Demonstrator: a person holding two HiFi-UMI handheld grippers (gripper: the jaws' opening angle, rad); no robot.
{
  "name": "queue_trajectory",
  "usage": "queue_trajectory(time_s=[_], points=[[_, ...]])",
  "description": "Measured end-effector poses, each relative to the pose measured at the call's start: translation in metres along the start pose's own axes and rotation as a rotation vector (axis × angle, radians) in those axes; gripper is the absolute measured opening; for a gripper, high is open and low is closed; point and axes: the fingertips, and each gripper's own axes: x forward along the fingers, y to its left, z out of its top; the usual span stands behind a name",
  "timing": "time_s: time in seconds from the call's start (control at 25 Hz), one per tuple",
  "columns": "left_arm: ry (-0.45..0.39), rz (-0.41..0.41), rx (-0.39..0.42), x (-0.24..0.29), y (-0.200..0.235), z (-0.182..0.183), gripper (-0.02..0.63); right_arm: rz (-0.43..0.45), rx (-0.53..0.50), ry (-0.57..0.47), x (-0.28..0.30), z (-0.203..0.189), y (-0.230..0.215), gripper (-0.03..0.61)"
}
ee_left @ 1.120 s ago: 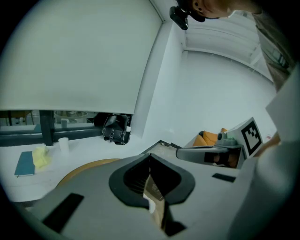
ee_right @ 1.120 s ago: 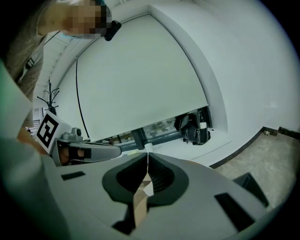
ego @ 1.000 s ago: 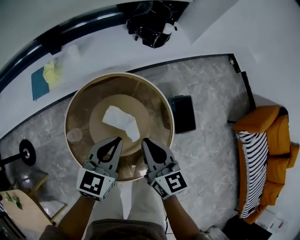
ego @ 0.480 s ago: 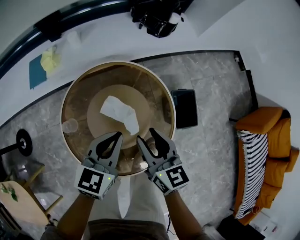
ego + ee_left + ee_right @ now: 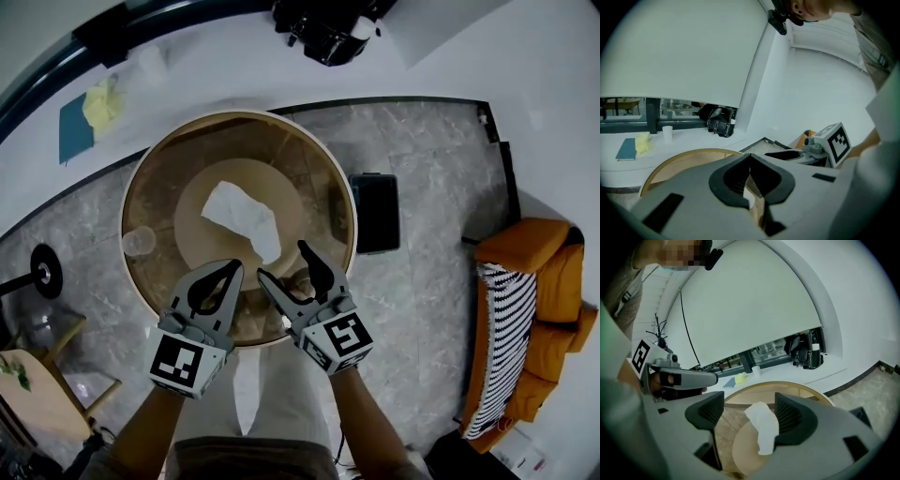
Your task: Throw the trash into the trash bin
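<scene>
Though the black bin (image 5: 375, 214) beside the table (image 5: 150, 187) shows only in the head view, its inside dark, a tissue (image 5: 242, 218) lies mid-table. The left gripper (image 5: 232, 268) has its fingers closed on nothing, while the right gripper (image 5: 281, 260) has its fingers opening, empty.

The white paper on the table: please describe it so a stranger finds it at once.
Find the big round table with the pale wooden rim on the grey floor. Near its centre lies a crumpled white tissue. Unlike the small clear cup beside the rim, it is opaque white.

Crumpled white tissue (image 5: 242, 217) lies on the round table (image 5: 309, 178); black rectangular trash bin (image 5: 375, 214) stands beside it.
</scene>
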Motion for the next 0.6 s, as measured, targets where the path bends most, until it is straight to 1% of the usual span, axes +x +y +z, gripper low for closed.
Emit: queue_trajectory(time_s=[0.16, 0.28, 0.4, 0.6], points=[[-0.006, 0.003, -0.008, 0.001, 0.000, -0.002, 0.018, -0.010, -0.011, 0.035, 0.017, -0.015, -0.013, 0.339], [0.006, 0.003, -0.015, 0.001, 0.001, -0.007, 0.018, -0.020, 0.011, 0.075, 0.035, -0.032, -0.026, 0.340], [0.019, 0.003, -0.029, 0.002, 0.002, -0.012, 0.018, -0.030, 0.013, 0.147, 0.055, -0.057, -0.040, 0.341], [0.031, -0.001, -0.033, 0.001, 0.005, -0.019, 0.018, -0.086, -0.030, 0.241, 0.084, -0.092, -0.063, 0.339]])
